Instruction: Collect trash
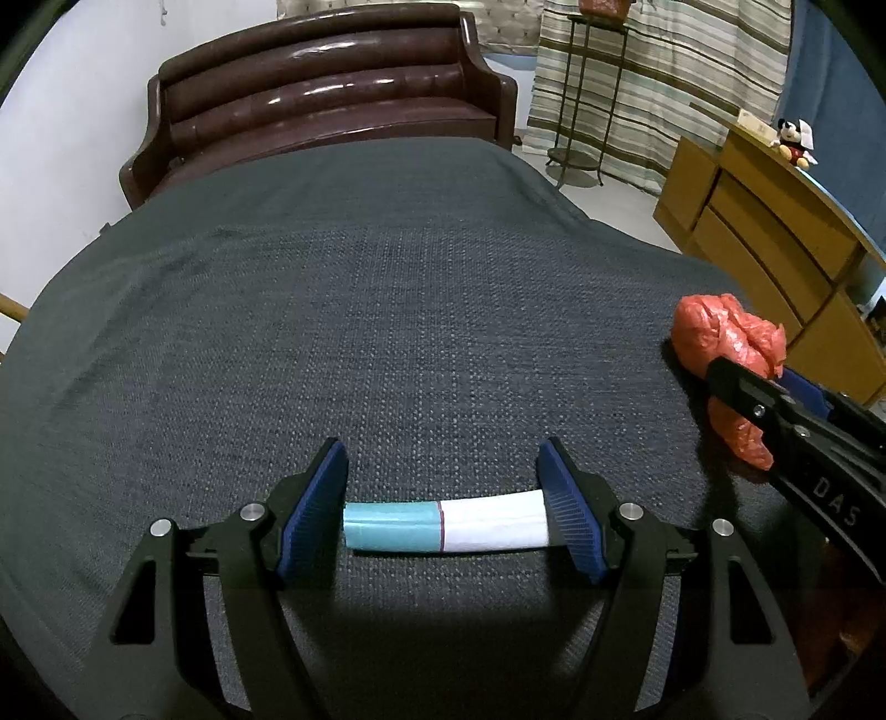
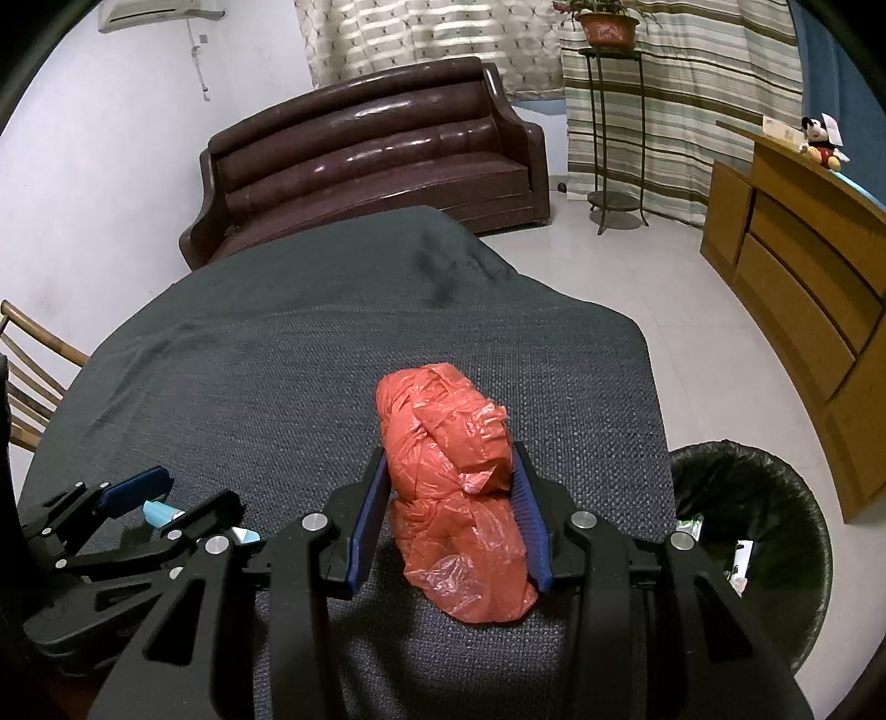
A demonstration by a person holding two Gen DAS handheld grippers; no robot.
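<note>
Item one, nearest me in the left wrist view: my left hand-held gripper [image 1: 443, 512], black frame with ribbed blue pads, jaws standing wide. Both pads touch the ends of a rolled packet [image 1: 446, 526], a smooth cylinder, teal on its left half and white on its right, with a thin dark band between. It lies crosswise low in the frame on the desk [image 1: 332, 332], which is draped in a coarse, dark grey woven cloth.

Item two, nearest me in the right wrist view: my right hand-held gripper [image 2: 449, 515], same build, jaws partly closed with the pads pressed against both sides of a crumpled orange plastic bag [image 2: 454, 471]. The bag is thin, glossy film bunched into a lumpy bundle resting on the cloth, centre of the frame. In the left view it sits at the right edge.

Item three, lower right of the right view: a round trash bin [image 2: 775, 531] lined with wrinkled black plastic, standing on the pale tiled floor [image 2: 637, 266] beside the desk; a few scraps lie inside.

Item four, right side: a wooden cabinet [image 2: 803, 266] with flat drawer fronts, a plush toy [image 2: 822, 141] on top.

Item five, upper centre: a glossy brown leather sofa [image 2: 376, 160] with horizontal padded ribs.

Item six, top right: a thin metal stand [image 2: 614, 138] bearing a clay plant pot [image 2: 606, 27], before striped curtains [image 2: 692, 94].
</note>
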